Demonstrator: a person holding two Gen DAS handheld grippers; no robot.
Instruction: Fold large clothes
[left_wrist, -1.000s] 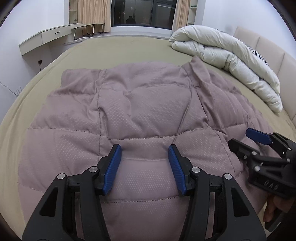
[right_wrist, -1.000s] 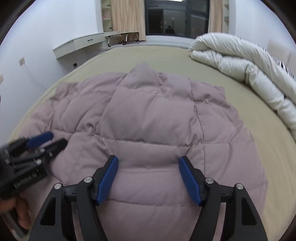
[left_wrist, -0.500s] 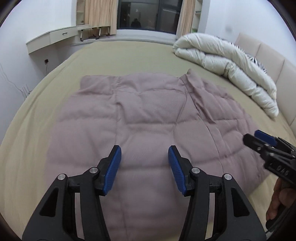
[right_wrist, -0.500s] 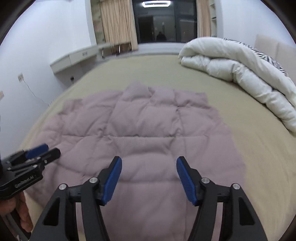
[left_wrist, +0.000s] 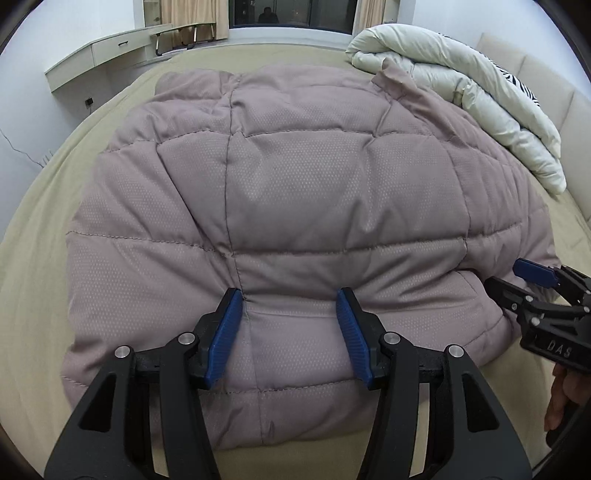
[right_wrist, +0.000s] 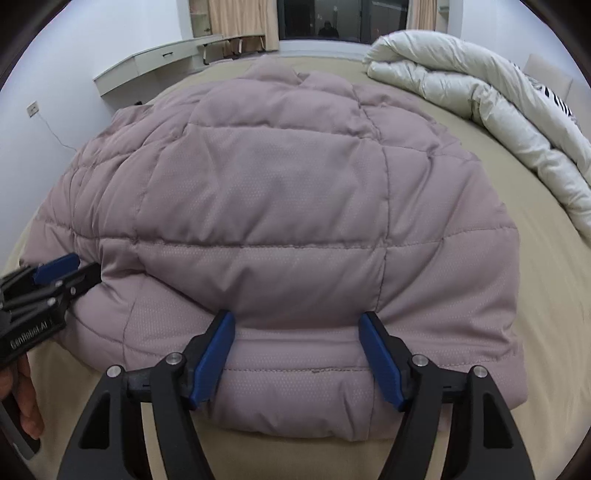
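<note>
A mauve quilted puffer coat lies spread on the bed, its near hem facing me; it also fills the right wrist view. My left gripper is open, its blue pads pressed down on the coat's near part, left of middle. My right gripper is open, pads resting on the coat's near right part. The right gripper shows at the right edge of the left wrist view. The left gripper shows at the left edge of the right wrist view.
The bed has a beige sheet. A rolled white duvet lies at the far right by the padded headboard. A pale wall desk and a dark window are beyond the bed.
Both grippers rose away from the coat half a second ago, then came back down low onto its near part. Both stayed open.
</note>
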